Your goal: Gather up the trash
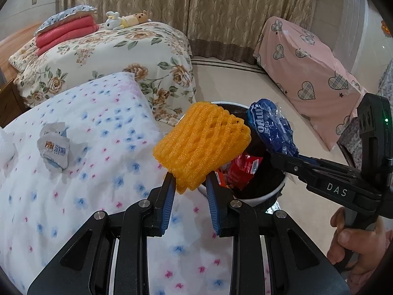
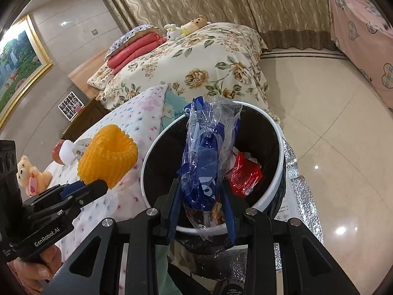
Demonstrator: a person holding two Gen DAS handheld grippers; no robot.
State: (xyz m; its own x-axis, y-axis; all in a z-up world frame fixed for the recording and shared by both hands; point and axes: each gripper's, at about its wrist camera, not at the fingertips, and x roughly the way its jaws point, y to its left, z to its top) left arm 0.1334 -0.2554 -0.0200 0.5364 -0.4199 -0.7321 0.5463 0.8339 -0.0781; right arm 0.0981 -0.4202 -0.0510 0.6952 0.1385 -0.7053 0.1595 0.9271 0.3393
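My left gripper [image 1: 190,180] is shut on an orange foam fruit net [image 1: 201,145] and holds it at the near rim of the round white trash bin [image 1: 265,198]. My right gripper [image 2: 200,184] is shut on a crumpled blue and clear plastic wrapper [image 2: 208,152] and holds it over the open bin [image 2: 275,196]. A red wrapper [image 2: 244,175] lies inside the bin. The orange net also shows in the right wrist view [image 2: 108,157], left of the bin, and the blue wrapper shows in the left wrist view [image 1: 270,127]. A crumpled white wrapper [image 1: 55,148] lies on the flowered bedsheet [image 1: 98,172].
A floral quilt [image 1: 118,54] with pink pillows [image 1: 63,33] and plush toys lies behind. A pink heart-patterned cover [image 1: 307,73] drapes furniture at the right. A teddy bear [image 2: 30,174] and a red object sit on the bed's far end. Silver foil [image 2: 302,196] lies beside the bin on the tiled floor.
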